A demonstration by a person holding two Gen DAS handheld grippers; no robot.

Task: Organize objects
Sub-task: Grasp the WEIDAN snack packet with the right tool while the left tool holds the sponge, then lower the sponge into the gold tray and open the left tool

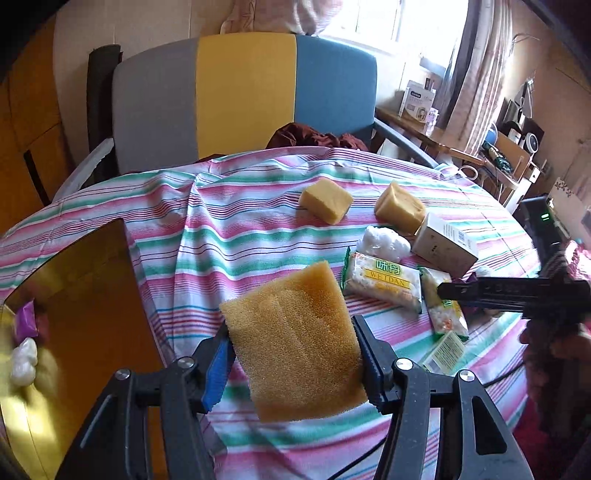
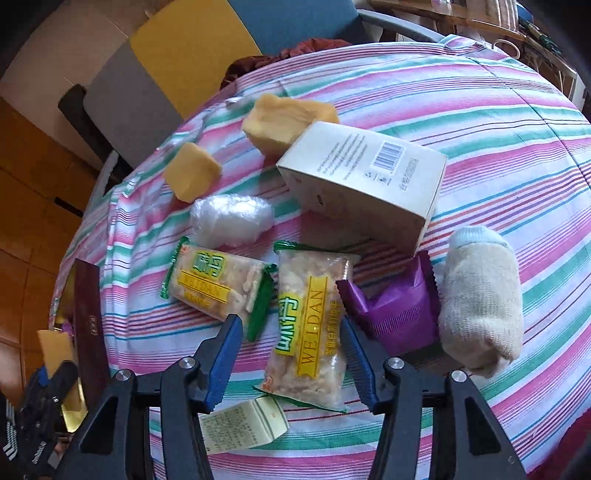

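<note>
Left tool (image 1: 293,354) grips a sponge (image 1: 293,343) above the striped-cloth bench (image 1: 236,236); right tool (image 2: 291,332) straddles a snack packet (image 2: 310,328), pads apart, chair (image 1: 243,99) behind.

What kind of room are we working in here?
Most likely a lived-in home room: a table under a striped cloth, a padded chair pulled up to it, and a curtained window behind.

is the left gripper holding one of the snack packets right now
No, the left gripper is shut on a yellow sponge, pressed between its fingers; the snack packets lie on the striped tablecloth.
</note>
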